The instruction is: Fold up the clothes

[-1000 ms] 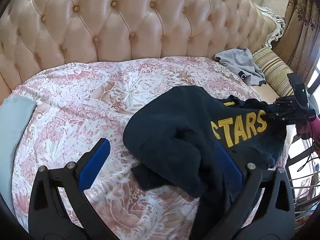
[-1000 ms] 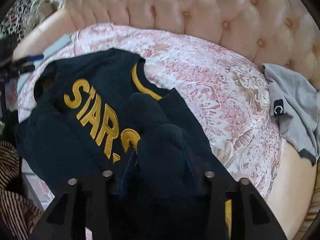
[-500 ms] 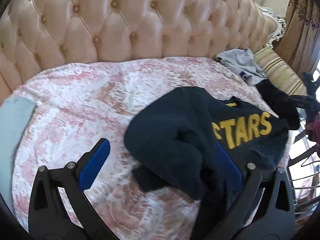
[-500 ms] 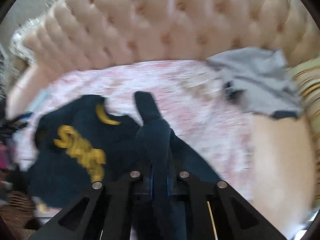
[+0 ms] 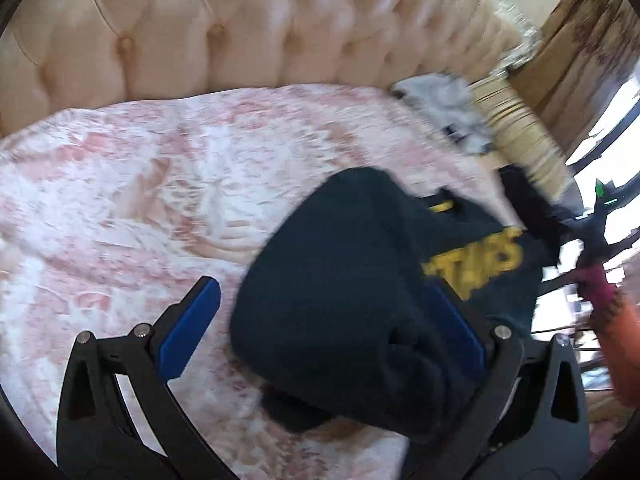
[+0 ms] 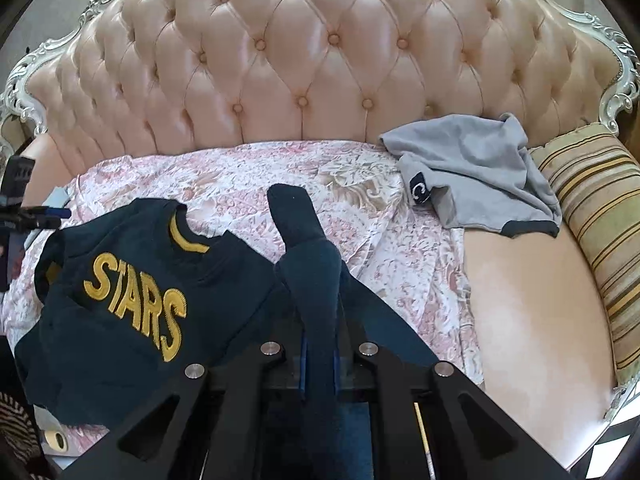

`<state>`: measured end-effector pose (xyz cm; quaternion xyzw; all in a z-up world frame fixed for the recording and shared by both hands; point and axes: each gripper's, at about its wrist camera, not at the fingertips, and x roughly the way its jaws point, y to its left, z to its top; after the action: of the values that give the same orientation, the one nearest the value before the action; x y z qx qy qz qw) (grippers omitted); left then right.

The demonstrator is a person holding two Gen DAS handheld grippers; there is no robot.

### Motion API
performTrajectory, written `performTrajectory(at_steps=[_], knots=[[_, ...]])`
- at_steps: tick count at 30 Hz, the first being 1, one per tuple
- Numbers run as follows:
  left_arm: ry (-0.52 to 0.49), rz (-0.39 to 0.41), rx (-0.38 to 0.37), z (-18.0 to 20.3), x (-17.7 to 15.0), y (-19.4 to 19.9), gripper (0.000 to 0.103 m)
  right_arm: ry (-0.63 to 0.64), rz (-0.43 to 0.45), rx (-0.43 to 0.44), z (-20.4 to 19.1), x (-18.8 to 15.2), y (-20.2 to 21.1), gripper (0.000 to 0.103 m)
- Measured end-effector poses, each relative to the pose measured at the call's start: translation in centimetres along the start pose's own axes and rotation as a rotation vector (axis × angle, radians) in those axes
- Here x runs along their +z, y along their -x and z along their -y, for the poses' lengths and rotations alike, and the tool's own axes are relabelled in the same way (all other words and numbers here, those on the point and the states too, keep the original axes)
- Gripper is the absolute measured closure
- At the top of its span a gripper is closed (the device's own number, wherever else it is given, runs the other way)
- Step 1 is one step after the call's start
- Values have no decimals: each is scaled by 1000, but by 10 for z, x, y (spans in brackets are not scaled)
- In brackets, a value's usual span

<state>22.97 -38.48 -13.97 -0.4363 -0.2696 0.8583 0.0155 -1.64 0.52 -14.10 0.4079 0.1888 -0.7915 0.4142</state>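
Sweater point(image 6: 132, 292) lay bunched on the bed point(image 6: 248, 176), its sleeve pinched in the right claw point(image 6: 319, 356). Left claw point(image 5: 320, 320) gaped wide, its right pad half hidden by cloth; that view was blurred.

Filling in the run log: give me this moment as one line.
step: folding | right claw: shut on navy sweatshirt sleeve | left claw: open, sweatshirt between fingers | grey garment: untouched

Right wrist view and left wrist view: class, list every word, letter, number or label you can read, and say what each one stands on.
"STARS": yellow letters across the chest of the navy sweatshirt, clear in the right wrist view.
"C": white letter on a small dark patch on the grey garment.
Left wrist view: the same yellow lettering shows, but motion blur makes it unreadable.
No numbers or other labels can be read.
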Motion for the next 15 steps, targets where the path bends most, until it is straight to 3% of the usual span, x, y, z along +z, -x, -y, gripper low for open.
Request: performTrajectory(at_steps=[4,6,9,13,14,15], knots=[[-23,-24,48,-3,-14,2,0,2,-10,12,-4,-4,-4,95],[17,-62,52,-17,-16,-9,0,-12,-15,15,-5,-6,-8,95],[89,-89,-65,-36,-19,-18,0,-26,-27,17,-7,-10,-14,94],[60,-123,-183,-36,-16,-35,4,-20,-57,3,-10,-17,-19,94],[32,-151,-196,-31,-16,-42,30,-28,-58,3,-9,-17,-19,94],[-1,-176,-173,-26,-15,-47,71,-37,-56,2,-8,-17,-19,94]])
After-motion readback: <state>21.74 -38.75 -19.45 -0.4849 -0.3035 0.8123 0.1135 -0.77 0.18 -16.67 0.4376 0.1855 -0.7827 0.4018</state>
